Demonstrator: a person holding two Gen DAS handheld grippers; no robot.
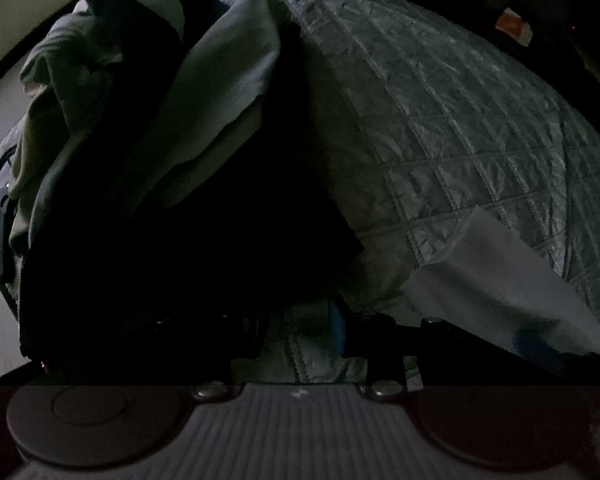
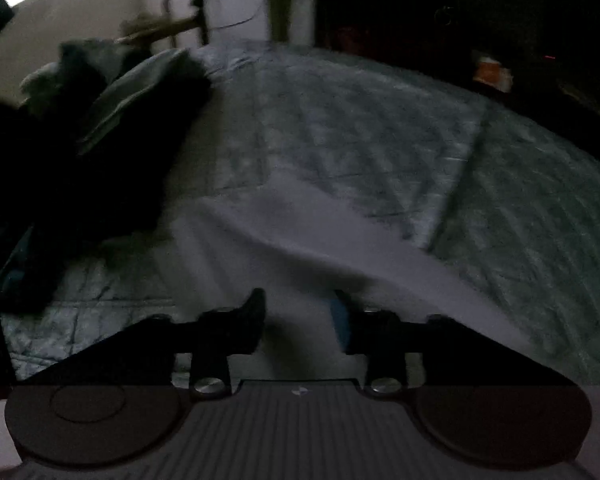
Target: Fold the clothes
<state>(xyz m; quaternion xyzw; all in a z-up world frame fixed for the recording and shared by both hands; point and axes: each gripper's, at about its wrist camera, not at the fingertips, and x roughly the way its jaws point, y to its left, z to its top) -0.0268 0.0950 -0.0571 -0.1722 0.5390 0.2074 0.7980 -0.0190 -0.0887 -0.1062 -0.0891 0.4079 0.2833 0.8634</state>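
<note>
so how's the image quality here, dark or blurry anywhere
Left wrist view: very dim, the dark garment is nearly black with no detail, while the quilted cover stays fairly sharp. Right wrist view: equally dim and smeared by motion blur, so the quilting looks soft. Both views bulge with fisheye distortion.

Black tongs (image 2: pixel 298 316) (one blue pad), ribbed grey base, silver screws.
</note>
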